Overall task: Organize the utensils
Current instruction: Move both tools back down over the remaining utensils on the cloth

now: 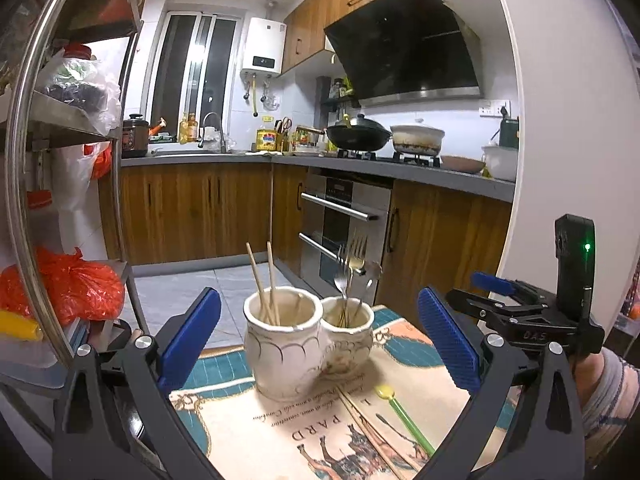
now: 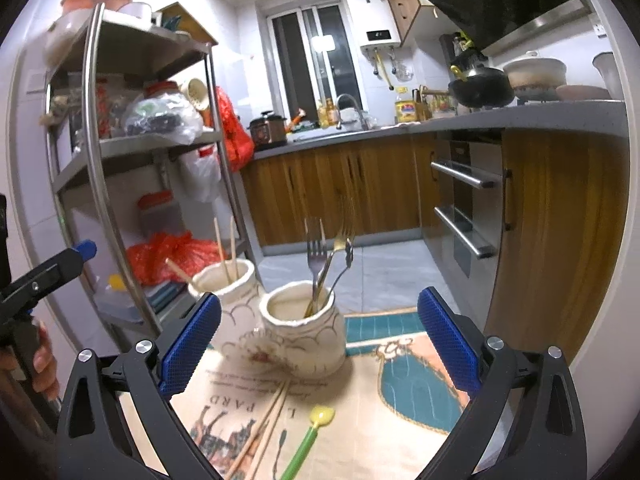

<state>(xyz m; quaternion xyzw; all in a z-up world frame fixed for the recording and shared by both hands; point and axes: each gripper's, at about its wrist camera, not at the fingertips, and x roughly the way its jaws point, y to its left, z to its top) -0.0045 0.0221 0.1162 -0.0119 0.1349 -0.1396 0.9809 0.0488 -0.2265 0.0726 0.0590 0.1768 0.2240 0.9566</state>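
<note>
Two joined cream ceramic holders stand on a printed table mat [image 1: 280,432]. The left holder [image 1: 282,354] [image 2: 236,308] has wooden chopsticks [image 1: 262,284] upright in it. The right holder [image 1: 352,340] [image 2: 308,332] has metal forks [image 1: 352,264] [image 2: 324,256]. A loose pair of chopsticks [image 1: 372,432] [image 2: 260,432] and a green spoon with a yellow bowl [image 1: 400,412] [image 2: 310,436] lie on the mat in front of the holders. My left gripper [image 1: 320,344] is open and empty, facing the holders. My right gripper [image 2: 320,344] is open and empty too; it also shows in the left wrist view [image 1: 492,284].
A steel shelf rack [image 2: 156,148] with bags and jars stands left of the table. Wooden cabinets, an oven [image 1: 344,216] and a counter with a wok [image 1: 358,132] lie beyond. The mat's far edge ends just behind the holders.
</note>
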